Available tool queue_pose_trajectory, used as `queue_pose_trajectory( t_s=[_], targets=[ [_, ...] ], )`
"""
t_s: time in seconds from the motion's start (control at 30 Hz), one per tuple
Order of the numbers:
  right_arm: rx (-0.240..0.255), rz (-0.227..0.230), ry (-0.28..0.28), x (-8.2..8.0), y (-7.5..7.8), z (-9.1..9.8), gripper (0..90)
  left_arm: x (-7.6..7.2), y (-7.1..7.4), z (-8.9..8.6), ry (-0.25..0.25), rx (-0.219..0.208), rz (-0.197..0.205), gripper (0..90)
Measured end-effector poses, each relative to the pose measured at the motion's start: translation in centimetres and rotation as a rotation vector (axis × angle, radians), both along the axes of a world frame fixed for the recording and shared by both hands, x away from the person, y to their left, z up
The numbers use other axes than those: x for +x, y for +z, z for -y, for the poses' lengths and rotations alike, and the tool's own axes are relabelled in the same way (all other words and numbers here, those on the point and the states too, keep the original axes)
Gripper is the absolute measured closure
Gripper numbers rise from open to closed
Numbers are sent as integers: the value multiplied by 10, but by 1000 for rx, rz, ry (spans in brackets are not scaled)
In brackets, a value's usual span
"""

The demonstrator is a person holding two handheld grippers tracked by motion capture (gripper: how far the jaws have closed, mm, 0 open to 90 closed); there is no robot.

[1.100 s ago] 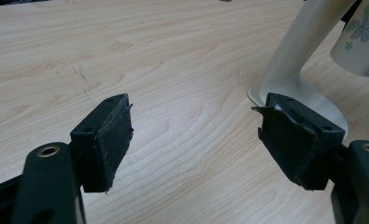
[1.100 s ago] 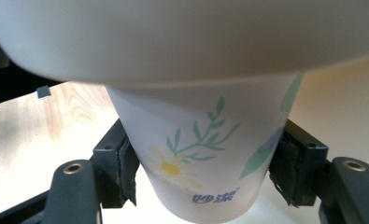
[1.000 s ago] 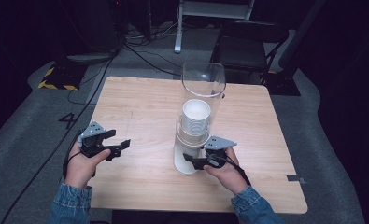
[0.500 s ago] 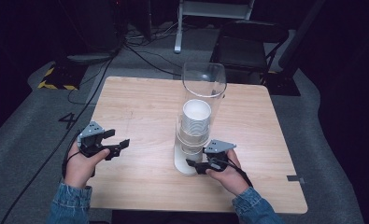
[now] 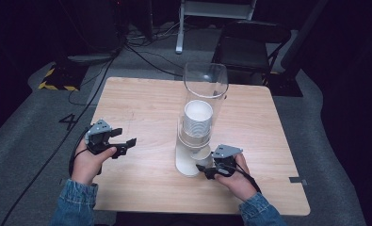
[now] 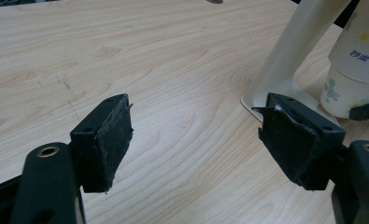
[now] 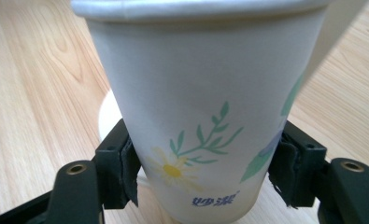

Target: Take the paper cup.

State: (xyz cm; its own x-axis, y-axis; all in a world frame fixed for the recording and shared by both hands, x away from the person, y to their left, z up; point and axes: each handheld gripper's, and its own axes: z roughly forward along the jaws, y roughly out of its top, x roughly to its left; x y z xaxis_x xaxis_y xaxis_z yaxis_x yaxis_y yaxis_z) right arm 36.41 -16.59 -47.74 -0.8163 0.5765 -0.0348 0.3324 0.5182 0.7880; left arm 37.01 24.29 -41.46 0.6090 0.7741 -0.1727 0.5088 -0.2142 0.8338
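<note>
High view: right gripper (image 5: 203,169) around paper cup (image 5: 196,155).

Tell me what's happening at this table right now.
A person sits at a light wooden table with a two-jaw tool in each hand. The right tool has its jaws closed on the bottom white paper cup with a flower print, which pokes out under the clear tube of a white cup dispenser stand. More cups are stacked inside the tube. The left tool hangs open over bare wood to the left of the stand, holding nothing.
</note>
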Motion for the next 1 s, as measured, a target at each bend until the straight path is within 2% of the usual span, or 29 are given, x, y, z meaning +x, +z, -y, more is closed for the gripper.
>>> queue_pose_trajectory(
  t_s=[0.07,0.37,0.6,0.67,0.73,0.77,0.8,0.83,1.0],
  targets=[
    [-14,-3,-13,-2,-1,5,345,4,-1,6,-10,4,-6,249],
    [-1,1,-69,-5,4,25,345,13,-3,18,-40,19,-9,245],
    [4,6,-100,-3,11,34,345,16,-4,20,-43,30,-7,244],
    [26,14,-140,0,16,44,345,15,-4,20,-41,30,-7,244],
    [38,17,-155,1,18,47,344,14,-4,20,-39,29,-8,244],
    [71,31,-193,3,21,53,342,14,-4,19,-38,29,-8,244],
    [71,31,-193,3,21,53,342,14,-4,19,-38,29,-8,244],
    [105,40,-233,6,23,59,340,14,-5,19,-41,34,-9,244],
    [145,58,-293,13,24,69,338,13,-7,17,-35,35,-16,244]
  ],
)
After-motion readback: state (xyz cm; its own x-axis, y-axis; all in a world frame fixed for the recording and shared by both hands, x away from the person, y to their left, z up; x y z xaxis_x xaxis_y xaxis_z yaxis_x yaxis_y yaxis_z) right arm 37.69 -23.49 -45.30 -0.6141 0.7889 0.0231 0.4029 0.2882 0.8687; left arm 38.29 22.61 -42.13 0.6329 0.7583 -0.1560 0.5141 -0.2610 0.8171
